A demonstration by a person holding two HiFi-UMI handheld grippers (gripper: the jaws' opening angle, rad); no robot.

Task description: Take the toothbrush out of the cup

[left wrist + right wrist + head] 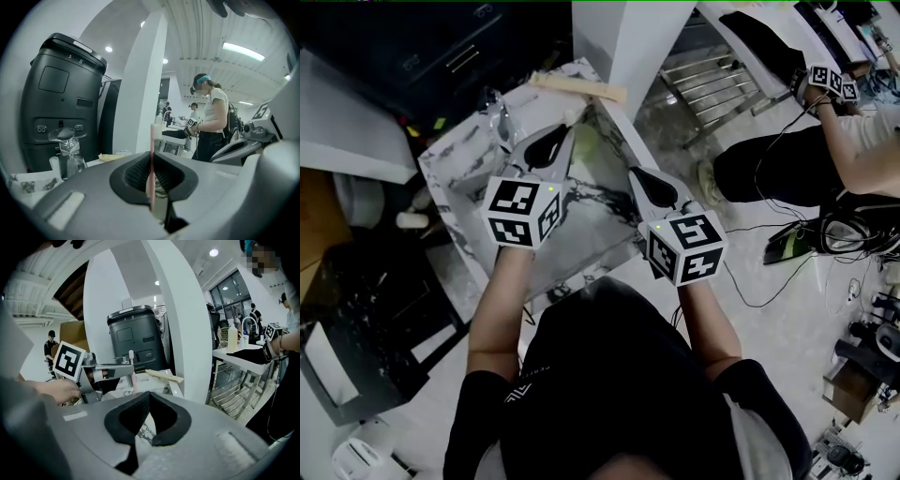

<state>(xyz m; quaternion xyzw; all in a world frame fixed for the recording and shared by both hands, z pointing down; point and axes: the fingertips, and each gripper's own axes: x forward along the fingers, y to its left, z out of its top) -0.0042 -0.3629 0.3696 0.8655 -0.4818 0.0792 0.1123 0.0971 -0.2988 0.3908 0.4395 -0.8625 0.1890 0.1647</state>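
A thin pink toothbrush (151, 164) stands upright, pinched between the dark pads of my left gripper (151, 157), which is shut on its handle. The right gripper view shows that gripper from the side, with the toothbrush's white head (131, 354) sticking up above it. From the head view, my left gripper (562, 131) hangs over the marble table (600, 225), with my right gripper (633, 173) a little to its right. The right gripper's (150, 395) jaw tips touch with nothing between them. A pale rounded thing (589, 141) by the left gripper may be the cup; I cannot tell.
A tall black machine (61, 103) stands behind the table, with a clear wrapped item (70, 150) in front of it. A wooden strip (581, 89) lies at the table's far edge by a white pillar (628, 47). A metal rack (712, 89) and a seated person (806, 159) are at the right.
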